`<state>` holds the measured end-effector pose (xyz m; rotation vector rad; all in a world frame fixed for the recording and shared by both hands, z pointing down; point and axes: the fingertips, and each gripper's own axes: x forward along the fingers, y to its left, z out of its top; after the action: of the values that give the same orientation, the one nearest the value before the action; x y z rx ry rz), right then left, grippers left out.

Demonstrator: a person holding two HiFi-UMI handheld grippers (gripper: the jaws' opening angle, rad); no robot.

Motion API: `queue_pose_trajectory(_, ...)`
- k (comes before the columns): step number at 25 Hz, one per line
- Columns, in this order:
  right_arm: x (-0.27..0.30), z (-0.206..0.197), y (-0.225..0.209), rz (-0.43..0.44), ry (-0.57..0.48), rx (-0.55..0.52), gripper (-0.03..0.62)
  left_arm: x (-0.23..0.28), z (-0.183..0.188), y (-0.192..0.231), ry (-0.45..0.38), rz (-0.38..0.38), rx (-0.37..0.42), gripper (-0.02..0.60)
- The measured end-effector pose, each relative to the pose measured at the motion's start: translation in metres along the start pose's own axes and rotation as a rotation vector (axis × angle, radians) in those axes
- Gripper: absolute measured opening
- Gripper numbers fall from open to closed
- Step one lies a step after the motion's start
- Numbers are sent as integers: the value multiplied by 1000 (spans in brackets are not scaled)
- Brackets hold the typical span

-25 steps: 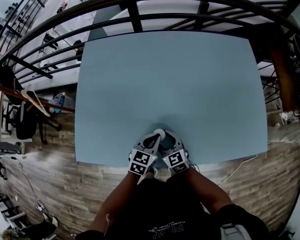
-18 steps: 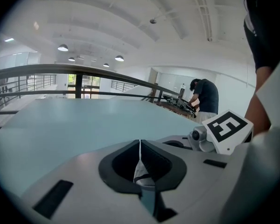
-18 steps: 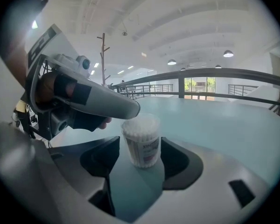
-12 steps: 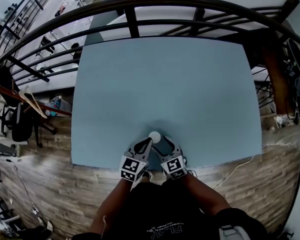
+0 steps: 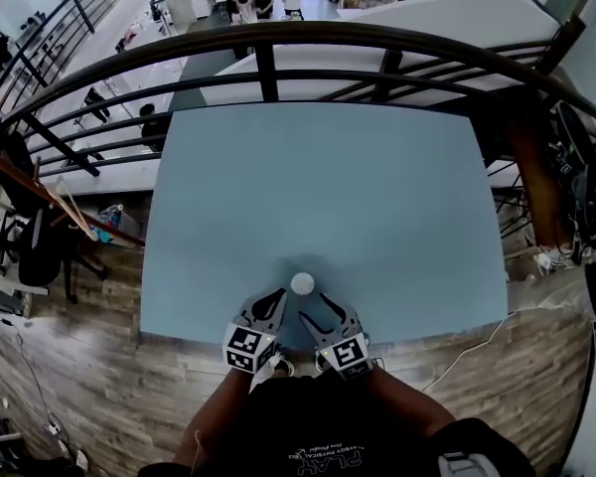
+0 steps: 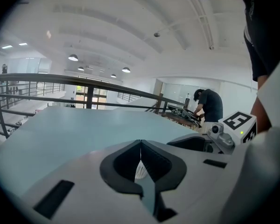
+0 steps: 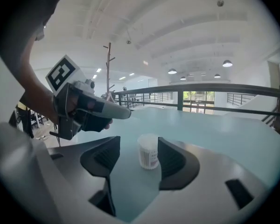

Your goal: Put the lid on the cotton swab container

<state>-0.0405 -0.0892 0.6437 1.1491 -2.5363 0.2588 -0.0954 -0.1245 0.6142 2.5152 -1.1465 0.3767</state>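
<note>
The cotton swab container [image 5: 301,283] stands upright near the front edge of the pale blue table [image 5: 318,187], with its white lid on top. In the right gripper view the container [image 7: 148,151] sits just beyond the jaw tips, untouched. My right gripper [image 5: 323,313] is open, its jaws closing slightly, and nothing is between the pads. My left gripper [image 5: 274,299] is shut and empty, pointing at the container from the left. The left gripper view shows its jaws [image 6: 140,154] pressed together, with a sliver of the container [image 6: 138,170] behind them.
A dark metal railing [image 5: 268,43] curves round the table's far side. The table's front edge [image 5: 209,336] lies just under the grippers, with wooden floor beyond. A person [image 6: 209,105] works at a bench far off.
Both grippers have drawn back from the container toward the person. The container now stands free on the table. The right jaws have spread apart.
</note>
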Motion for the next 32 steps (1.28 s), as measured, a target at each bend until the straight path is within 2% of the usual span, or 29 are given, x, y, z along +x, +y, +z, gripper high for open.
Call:
queue_pose_trajectory(5,-3,44,9,12,-76,-77,217,-14,6,3,-24,16,-10,11)
queue_pose_trajectory(11,3,75,15,6,-136,-123,81,-29,21,6,-61,34,-5,11)
queue_pose_trajectory(14,6,85,16,-2,-155,-117,40,-33,26,9,-68,47,-9,11)
queue_pose_trajectory(19,6,110,16,-21,-208,-102,24,-46,39,12,-123,60,-22,11)
queue_pose_trajectory(27,3,135,15,-26,-258,-109,18,-54,57,10,-178,53,6,11)
queue_pose_trajectory(32,4,134,18,-22,-260,-107,18,-57,64,-1,-217,-4,38,11)
